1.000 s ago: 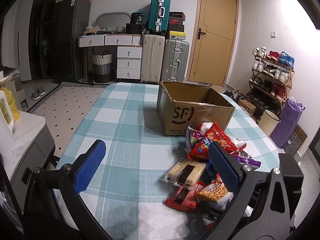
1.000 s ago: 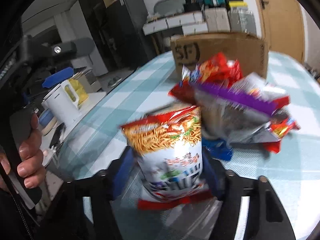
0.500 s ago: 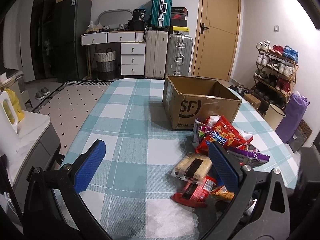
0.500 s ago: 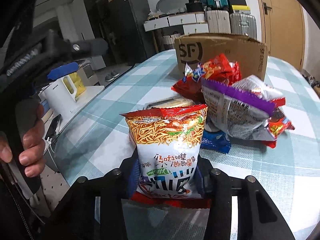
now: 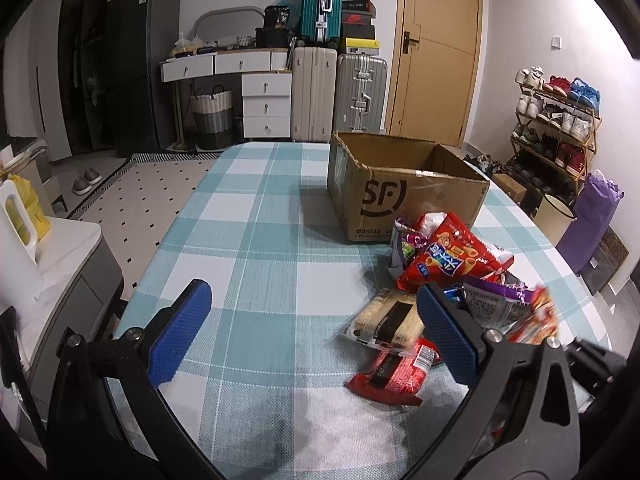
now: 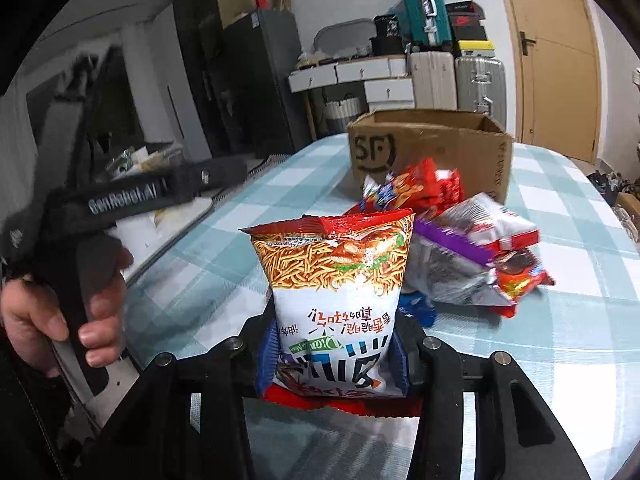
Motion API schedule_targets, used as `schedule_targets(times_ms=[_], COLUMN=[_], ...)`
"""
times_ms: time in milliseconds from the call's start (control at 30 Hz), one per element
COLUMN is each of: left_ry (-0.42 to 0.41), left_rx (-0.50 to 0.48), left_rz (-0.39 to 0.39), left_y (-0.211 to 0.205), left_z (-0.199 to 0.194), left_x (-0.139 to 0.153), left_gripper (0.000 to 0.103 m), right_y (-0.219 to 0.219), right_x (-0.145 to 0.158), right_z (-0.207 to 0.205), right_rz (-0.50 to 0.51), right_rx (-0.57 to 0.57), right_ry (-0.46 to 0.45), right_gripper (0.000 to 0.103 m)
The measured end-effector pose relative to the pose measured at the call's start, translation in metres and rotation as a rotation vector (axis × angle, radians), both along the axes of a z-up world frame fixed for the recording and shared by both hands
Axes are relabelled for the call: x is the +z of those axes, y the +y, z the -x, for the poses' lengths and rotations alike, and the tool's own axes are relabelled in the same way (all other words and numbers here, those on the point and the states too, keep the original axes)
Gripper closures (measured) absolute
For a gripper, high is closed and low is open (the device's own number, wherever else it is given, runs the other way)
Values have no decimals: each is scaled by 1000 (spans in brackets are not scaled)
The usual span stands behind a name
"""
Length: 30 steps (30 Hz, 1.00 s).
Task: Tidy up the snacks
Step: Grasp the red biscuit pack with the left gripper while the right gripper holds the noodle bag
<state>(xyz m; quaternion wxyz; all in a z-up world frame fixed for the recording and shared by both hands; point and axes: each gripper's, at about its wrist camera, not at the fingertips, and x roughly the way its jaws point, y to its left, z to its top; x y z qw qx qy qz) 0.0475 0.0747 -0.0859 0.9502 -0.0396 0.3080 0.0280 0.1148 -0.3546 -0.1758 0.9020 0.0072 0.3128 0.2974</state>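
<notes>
We've got the noodle snack bag [image 6: 334, 288] pinched in the right tongs [image 6: 332, 360], lifted off the worktop [image 5: 256, 240]. Left tongs [image 5: 312, 332] spread, empty. Next: carry it over the pile [image 6: 460, 248] and drop it into the cardboard box [image 6: 432, 140].

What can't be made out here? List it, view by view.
- Left wrist view: inside of the cardboard box, hidden by its near wall.
- Left wrist view: the purple-topped packet, partly behind the left hand-held gripper finger.
- Right wrist view: the blue packet, mostly behind the noodle snack bag.
- Right wrist view: left-edge hand and handle, blurred.
</notes>
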Motion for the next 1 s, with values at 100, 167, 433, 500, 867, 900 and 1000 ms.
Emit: schedule_targets(times_ms=[100, 167, 433, 500, 867, 900, 1000], left_ry=[18, 38, 118, 141, 242, 245, 253], left_rx=[-12, -24, -101, -124, -229, -232, -241], left_rz=[2, 2, 33, 35, 38, 34, 19], left_y=[-2, -4, -19, -25, -45, -46, -51], left_z=[-2, -4, -14, -16, -24, -24, -28], left_x=[-6, -11, -37, -44, -78, -79, -83], left_gripper=[1, 1, 1, 1, 1, 1, 1], right_y=[-12, -20, -46, -50, -61, -63, -64], right_x=[7, 11, 26, 28, 31, 31, 30], right_z=[3, 3, 9, 11, 11, 11, 9], right_rz=[-21, -36, -70, -75, -77, -79, -84], right_rx=[-25, -41, -103, -112, -161, -166, -174], right_ry=[-13, -19, -44, -50, -61, -61, -63], right_gripper=[57, 57, 57, 57, 57, 57, 57])
